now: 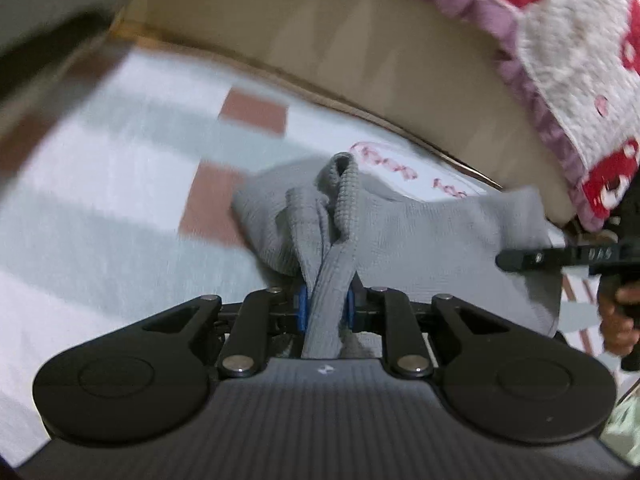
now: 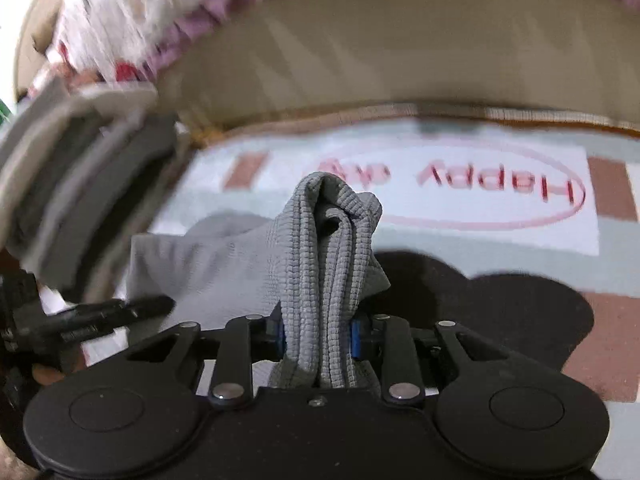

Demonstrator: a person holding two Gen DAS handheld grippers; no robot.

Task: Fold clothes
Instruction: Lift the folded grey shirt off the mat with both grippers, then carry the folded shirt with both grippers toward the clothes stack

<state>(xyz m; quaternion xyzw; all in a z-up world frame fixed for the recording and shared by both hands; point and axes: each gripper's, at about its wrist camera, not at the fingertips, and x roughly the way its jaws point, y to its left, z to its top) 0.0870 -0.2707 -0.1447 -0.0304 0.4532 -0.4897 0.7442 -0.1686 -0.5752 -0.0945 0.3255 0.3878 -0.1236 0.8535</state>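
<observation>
A grey knit garment [image 1: 420, 236] hangs between both grippers above a checked mat. My left gripper [image 1: 326, 310] is shut on a bunched ribbed edge of it, which sticks up past the blue pads. My right gripper [image 2: 318, 336] is shut on another bunched ribbed edge of the garment [image 2: 328, 248]. The cloth stretches from each gripper toward the other. The right gripper shows at the right edge of the left wrist view [image 1: 560, 258]. The left gripper shows at the left of the right wrist view [image 2: 108, 312].
The mat [image 2: 480, 248] has pale grey, white and brown squares and a pink "Happy day" oval. A beige sofa front [image 1: 360, 48] stands behind it. A white, red and purple blanket [image 1: 568, 40] lies on the sofa.
</observation>
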